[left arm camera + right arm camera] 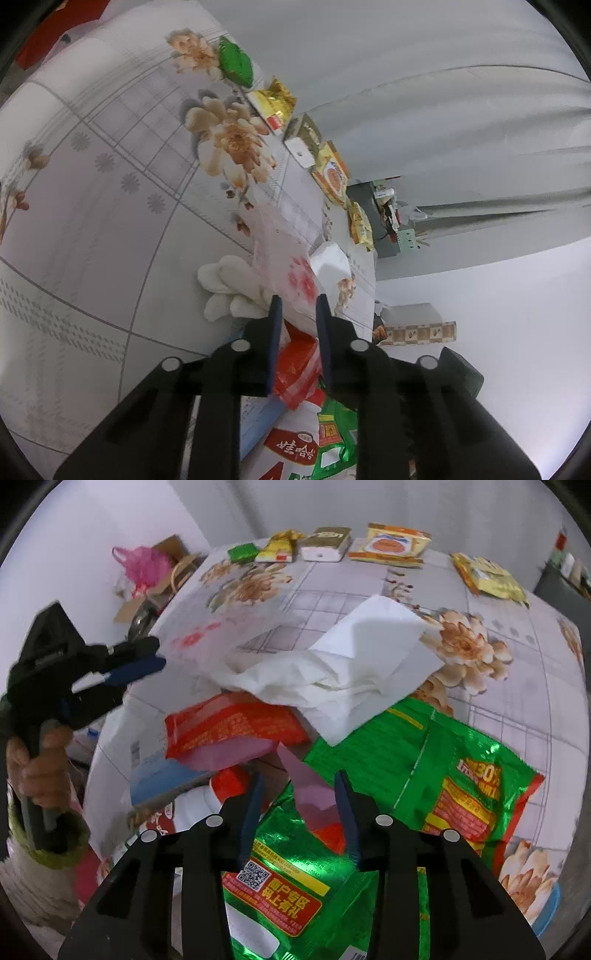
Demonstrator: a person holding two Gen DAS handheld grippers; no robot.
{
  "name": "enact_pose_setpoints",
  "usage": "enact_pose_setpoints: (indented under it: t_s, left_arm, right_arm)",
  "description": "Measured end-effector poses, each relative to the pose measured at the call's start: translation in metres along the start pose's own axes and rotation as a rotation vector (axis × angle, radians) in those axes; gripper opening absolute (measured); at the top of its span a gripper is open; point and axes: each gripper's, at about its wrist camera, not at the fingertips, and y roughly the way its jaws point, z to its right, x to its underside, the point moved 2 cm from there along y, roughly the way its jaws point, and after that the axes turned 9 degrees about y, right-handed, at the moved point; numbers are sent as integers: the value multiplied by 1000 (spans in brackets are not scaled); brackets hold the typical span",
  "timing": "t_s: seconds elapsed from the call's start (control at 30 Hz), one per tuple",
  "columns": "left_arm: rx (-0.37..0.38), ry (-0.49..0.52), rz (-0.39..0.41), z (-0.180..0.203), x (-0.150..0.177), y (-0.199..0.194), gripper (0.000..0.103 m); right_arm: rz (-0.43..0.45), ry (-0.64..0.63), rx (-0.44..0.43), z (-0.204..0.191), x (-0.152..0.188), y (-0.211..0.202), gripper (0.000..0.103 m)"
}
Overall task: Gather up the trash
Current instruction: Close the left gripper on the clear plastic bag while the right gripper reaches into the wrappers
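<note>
A thin see-through plastic bag (284,254) with a red flower print runs up from between my left gripper (299,317), whose pads are shut on its edge. In the right wrist view that left gripper (157,655) holds the raised bag (221,624) by a corner. My right gripper (299,786) points down over a trash pile, open, with a pink and red wrapper strip (314,797) between its fingers, touching only the right one. The pile holds a red packet (229,723), a white tissue (369,664), green foil bags (406,760) and a white bottle (192,808) with a red cap.
Along the far edge of the flowered tablecloth (517,709) lie a green packet (242,552), a gold packet (277,546), a box (325,544), an orange packet (388,546) and a yellow packet (487,578). A white glove (229,288) lies left of the bag. A pink bag (142,563) sits beyond the table.
</note>
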Motion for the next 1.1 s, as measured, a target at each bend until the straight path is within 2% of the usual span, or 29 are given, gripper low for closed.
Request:
enact_pose_setpoints:
  t_s: [0.07,0.2,0.3,0.63,0.73,0.77,0.9,0.97,1.1]
  left_arm:
    - [5,15,6,3,1,-2,13]
    - [1,42,23,9,1,-3,6]
    - [4,50,40,12,2,-7,3]
    - [23,91,124,24,-3,-31,1]
    - [1,48,133,17,-7,-33,1]
    - [-1,24,127,12,-9,-31,6]
    - [-21,-54,106,-6,-18,-20,36]
    - [-27,-85,81,-13,-22,-12,42]
    - [-21,-126,32,-22,-29,6,42]
  right_arm:
    - [-11,-22,24,-2,1,2,31]
    - [-24,-18,29,-1,5,2,10]
    - [-12,-4,14,2,7,-5,2]
    - [90,33,-70,4,10,-50,0]
    - [104,38,-89,0,9,-54,0]
    - [105,38,-96,-1,10,-56,0]
    - [94,40,-113,-6,8,-53,0]
    - [86,42,-117,-7,8,-50,0]
    - [70,55,-137,-8,7,-46,0]
